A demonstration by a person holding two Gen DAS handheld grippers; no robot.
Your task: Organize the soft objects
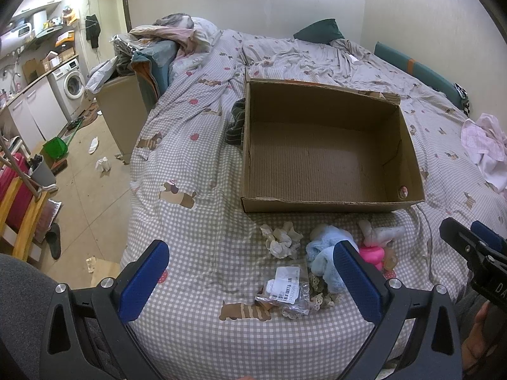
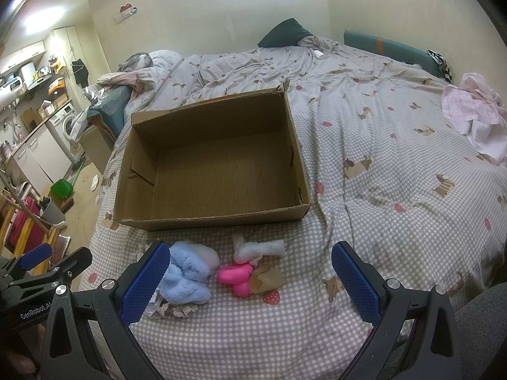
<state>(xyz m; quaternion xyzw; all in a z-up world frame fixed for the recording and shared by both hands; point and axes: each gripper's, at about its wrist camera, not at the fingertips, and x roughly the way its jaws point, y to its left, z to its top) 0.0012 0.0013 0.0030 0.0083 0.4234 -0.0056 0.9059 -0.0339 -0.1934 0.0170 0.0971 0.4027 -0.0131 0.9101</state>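
On the bed (image 1: 196, 332), seen from the left wrist, an empty cardboard box (image 1: 326, 202) sits open on the checked cover. In front of it lies a row of small things: a crumpled grey-white cloth (image 1: 282, 240), a fluffy blue cloth (image 1: 323, 253), a white sock-like piece (image 1: 380, 232) and a pink toy (image 1: 372, 253). A clear packet with a barcode label (image 1: 285, 285) lies nearer, beside some lace trim (image 1: 320, 294). The left hand-held gripper (image 1: 253, 280) hangs above these with its blue pads wide apart, holding nothing.

From the right wrist, the same box (image 2: 209, 218) lies ahead. The right hand-held gripper (image 2: 252, 280) is likewise spread and empty; the blue cloth (image 2: 190, 272) sits just beside its left pad, the pink toy (image 2: 236, 277) and white piece (image 2: 256, 248) between the pads.
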